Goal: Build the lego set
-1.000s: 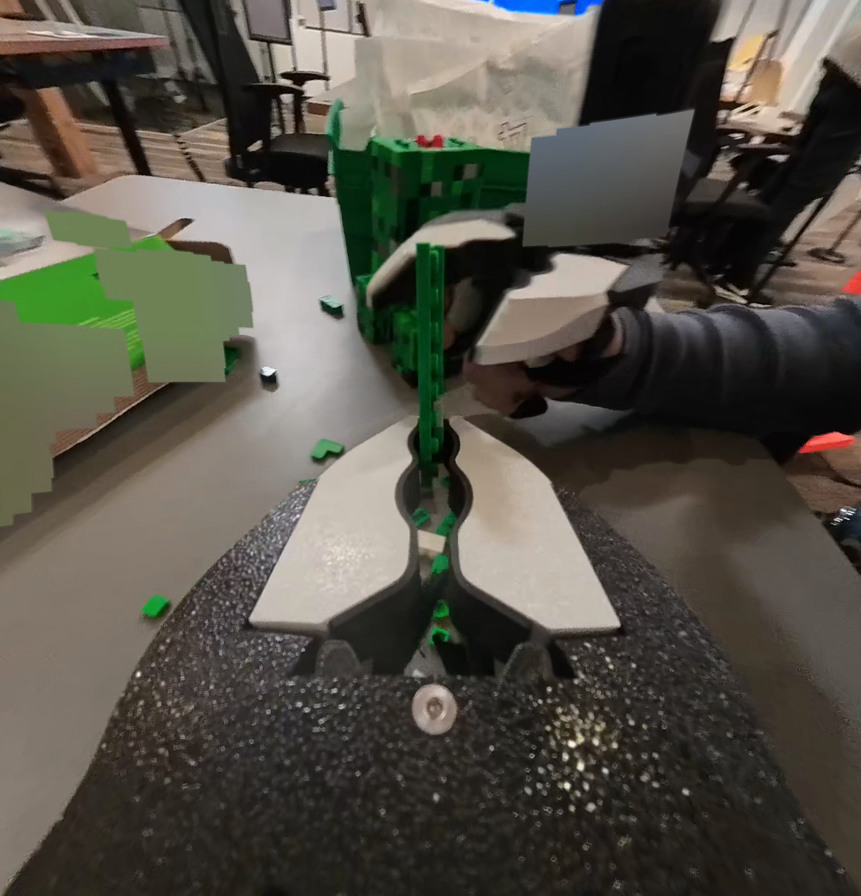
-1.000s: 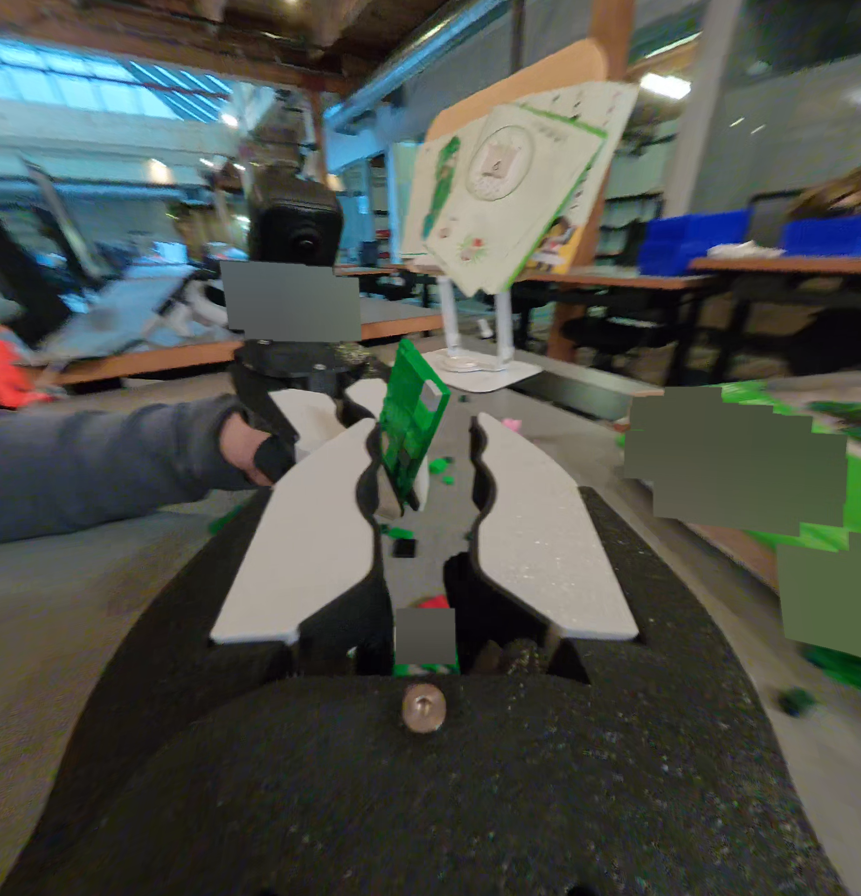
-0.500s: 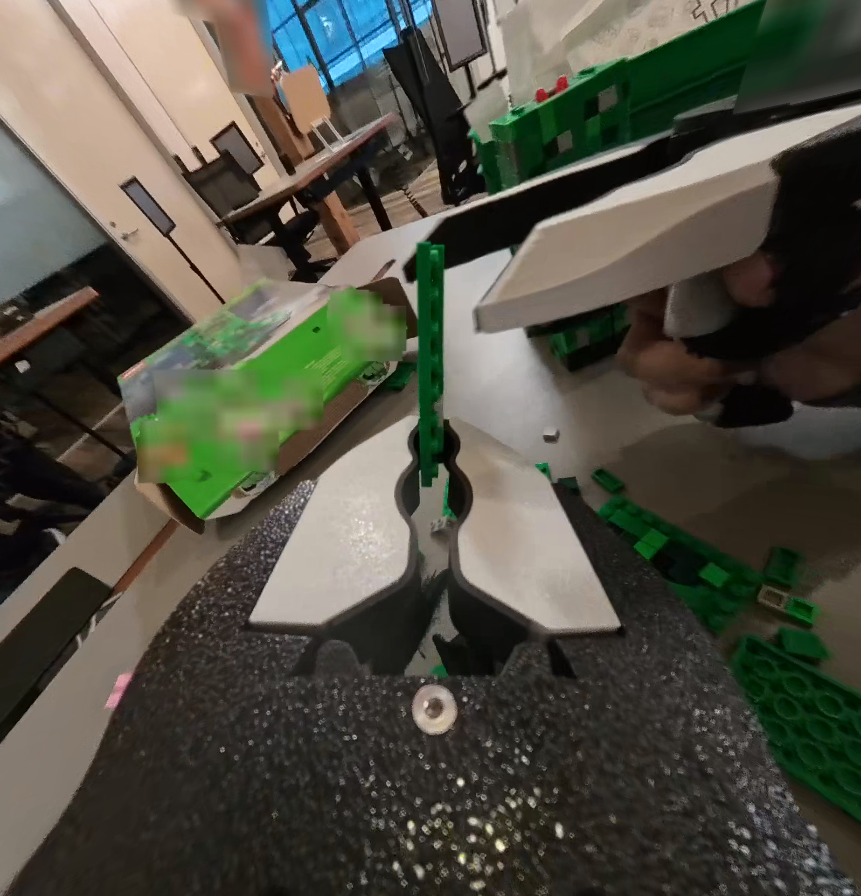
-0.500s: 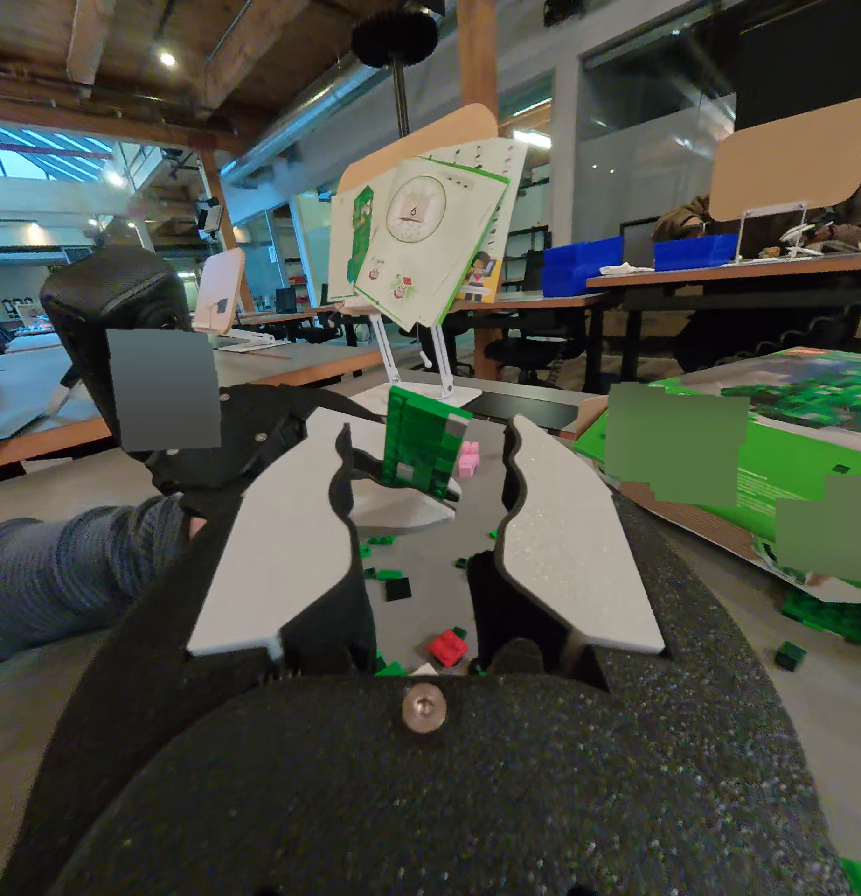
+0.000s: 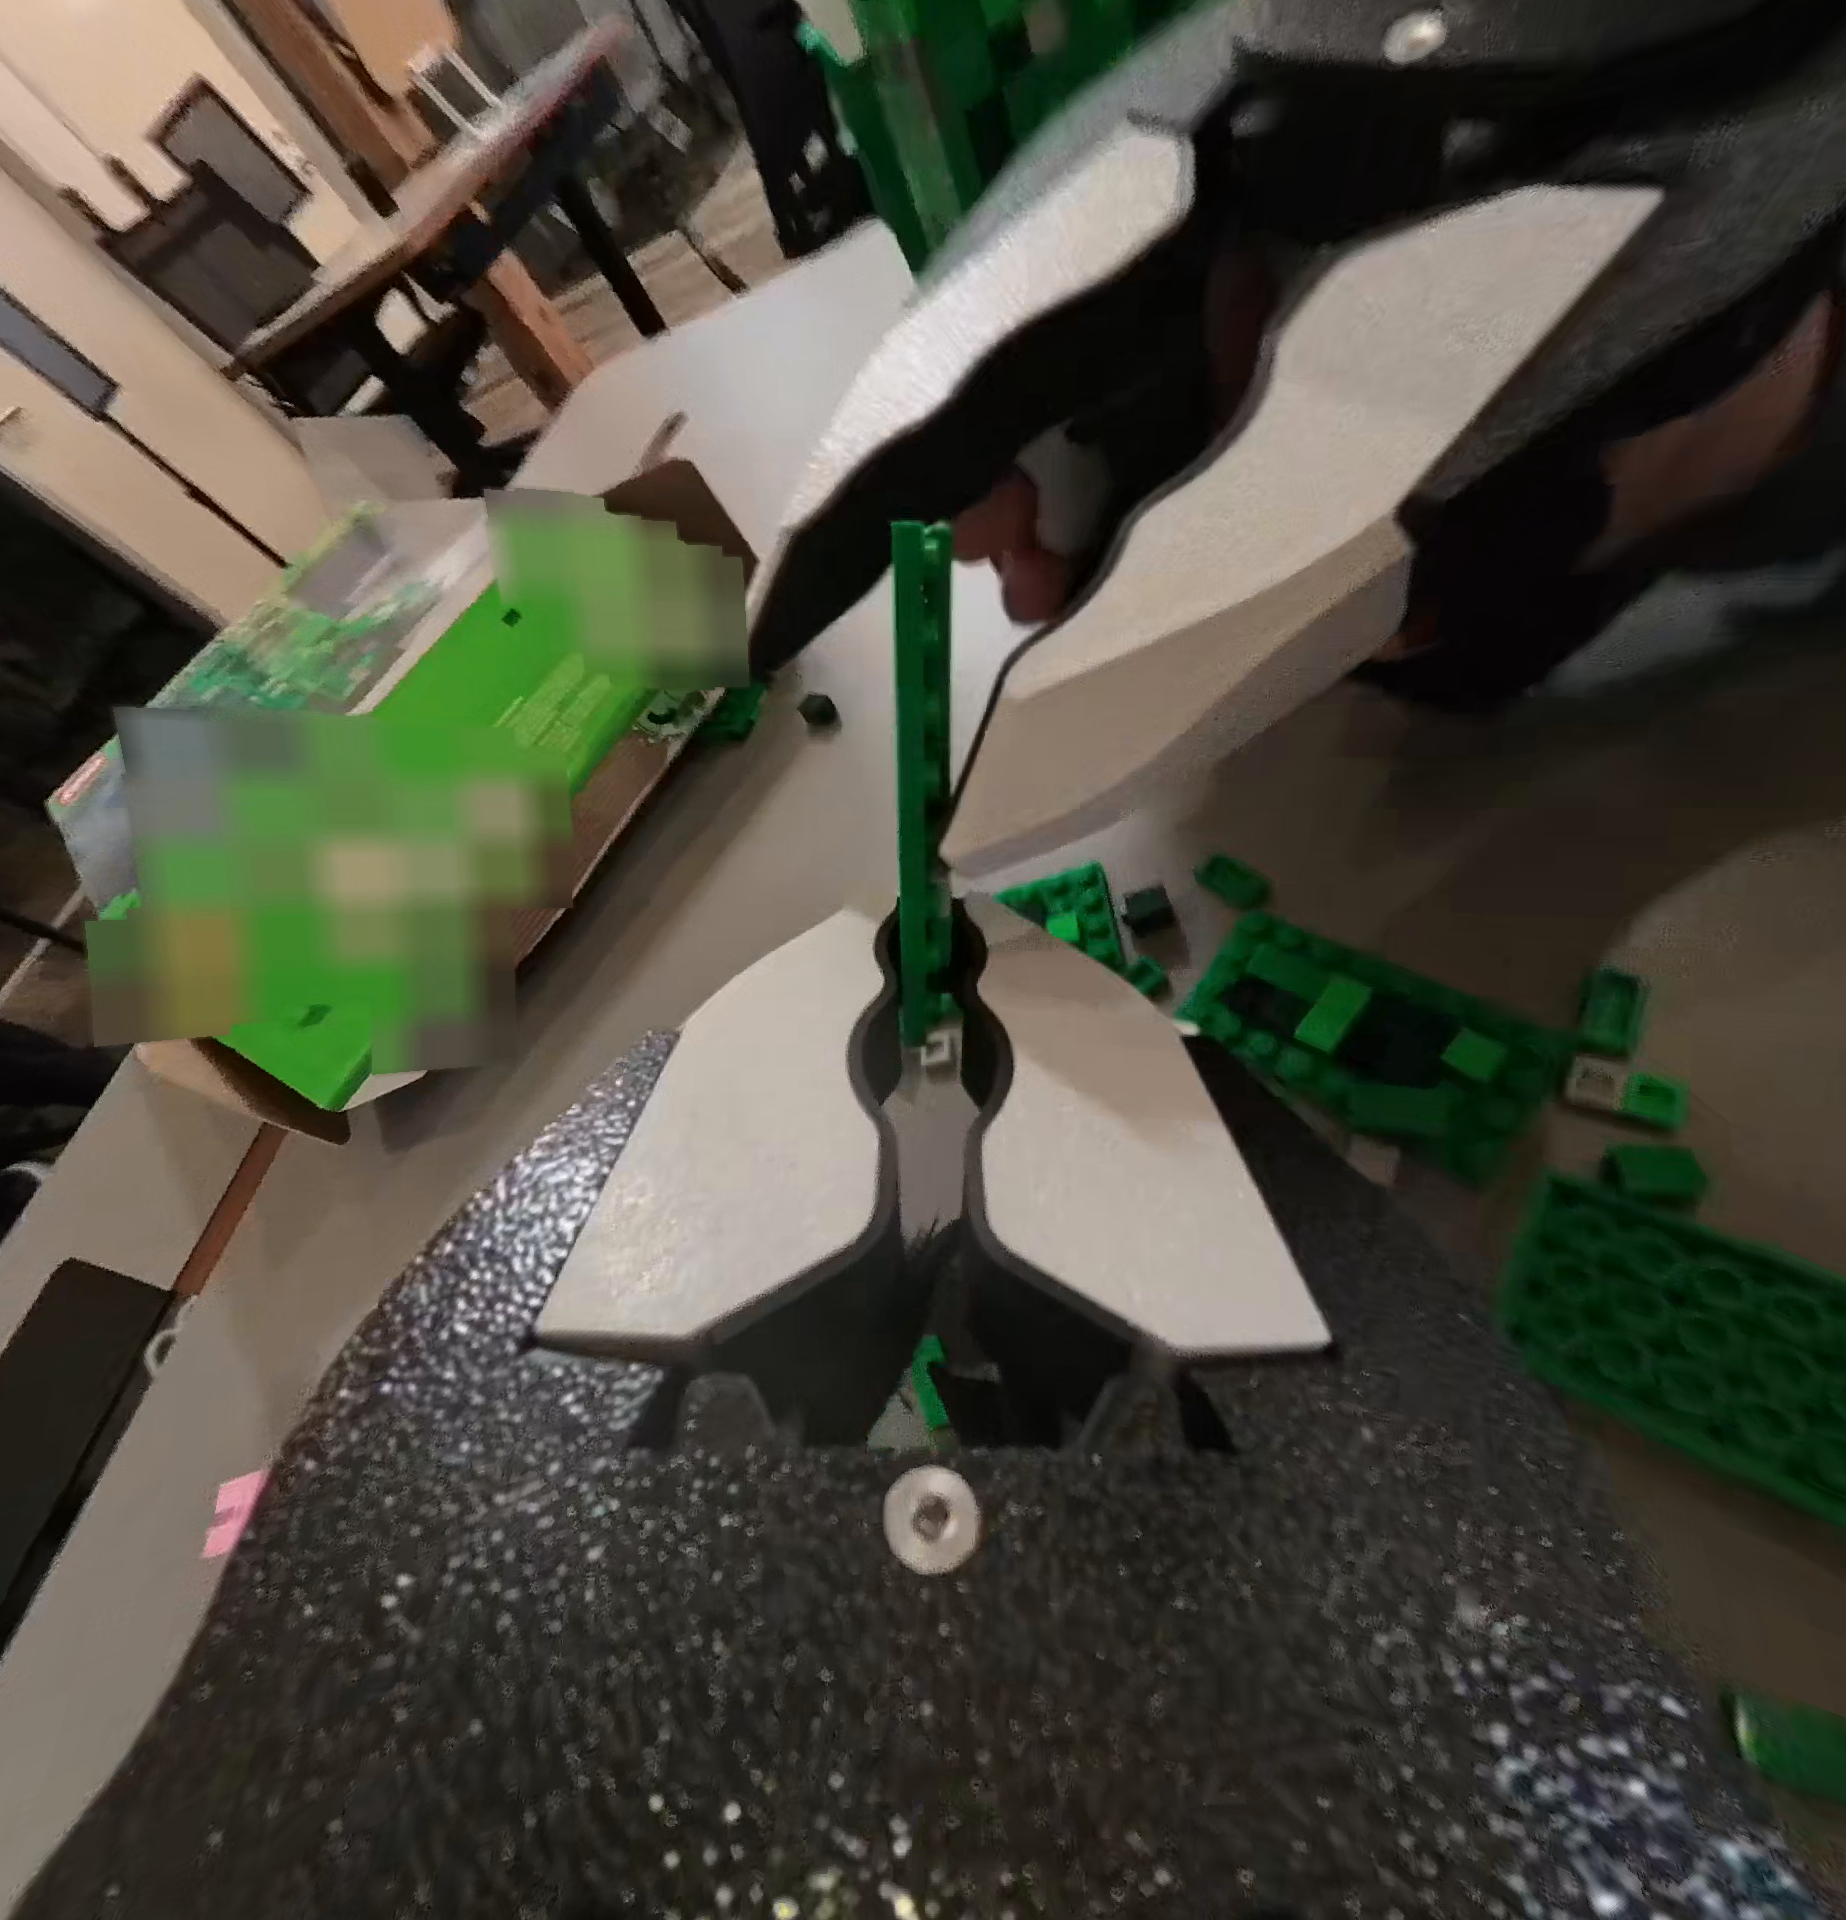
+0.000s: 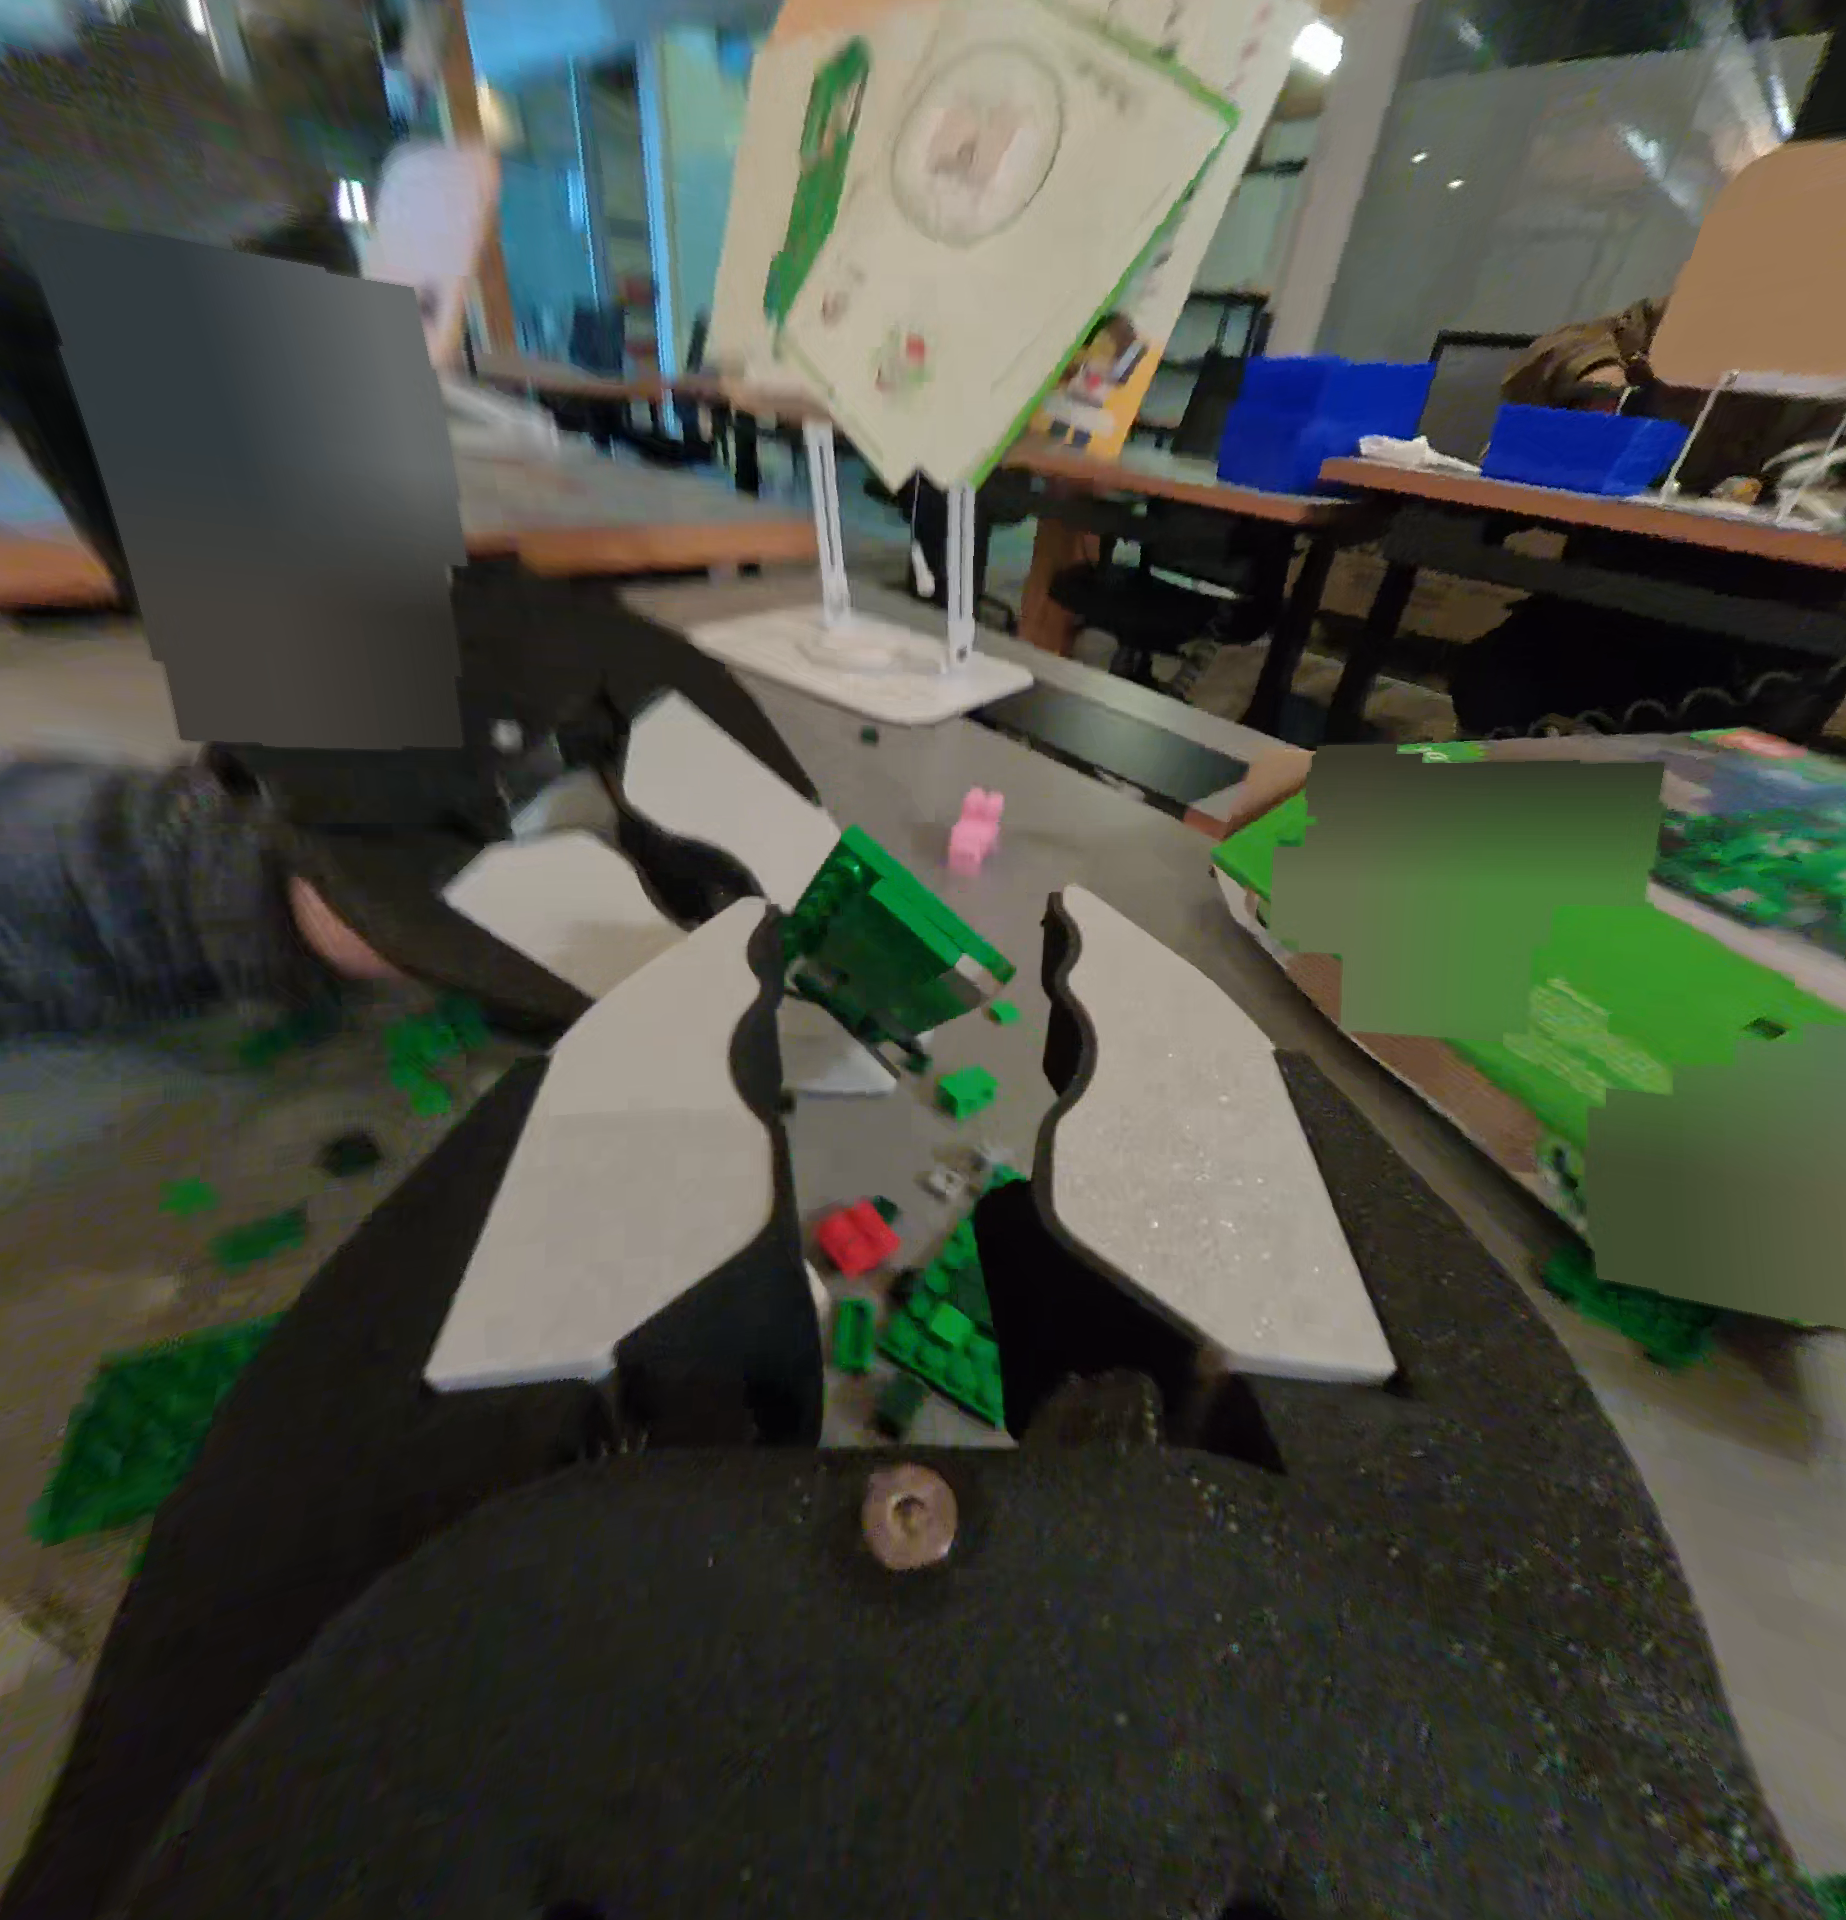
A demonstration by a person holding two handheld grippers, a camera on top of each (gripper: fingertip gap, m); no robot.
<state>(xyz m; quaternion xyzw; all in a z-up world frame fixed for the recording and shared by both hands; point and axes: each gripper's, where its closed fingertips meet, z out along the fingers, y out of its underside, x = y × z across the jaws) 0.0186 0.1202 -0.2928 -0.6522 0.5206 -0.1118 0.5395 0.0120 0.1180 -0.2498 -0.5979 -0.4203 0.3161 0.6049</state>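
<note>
Left wrist view. The left tool (image 5: 924, 961) is clenched on the lower end of a thin green plate assembly (image 5: 921, 748), seen edge-on and upright. The right tool (image 5: 986, 634) hangs just beyond the assembly's top, its fingers spread and gripping nothing. Right of the assembly, loose green bricks (image 5: 1386, 1039) and a studded green baseplate (image 5: 1708, 1351) lie on the counter (image 5: 1262, 810); left of it sits the green set box (image 5: 379, 831).

Right wrist view. The assembly (image 6: 888, 956) tilts just ahead of the released right tool (image 6: 908, 935), with the left tool (image 6: 784, 894) beside it. A red brick (image 6: 857, 1236) lies nearer than the assembly, a pink piece (image 6: 973, 828) and the instruction stand (image 6: 877, 665) beyond.

The assembly is judged light, stiff but prone to snapping apart; its flat faces suit gripping. The crowding tools may obstruct.
</note>
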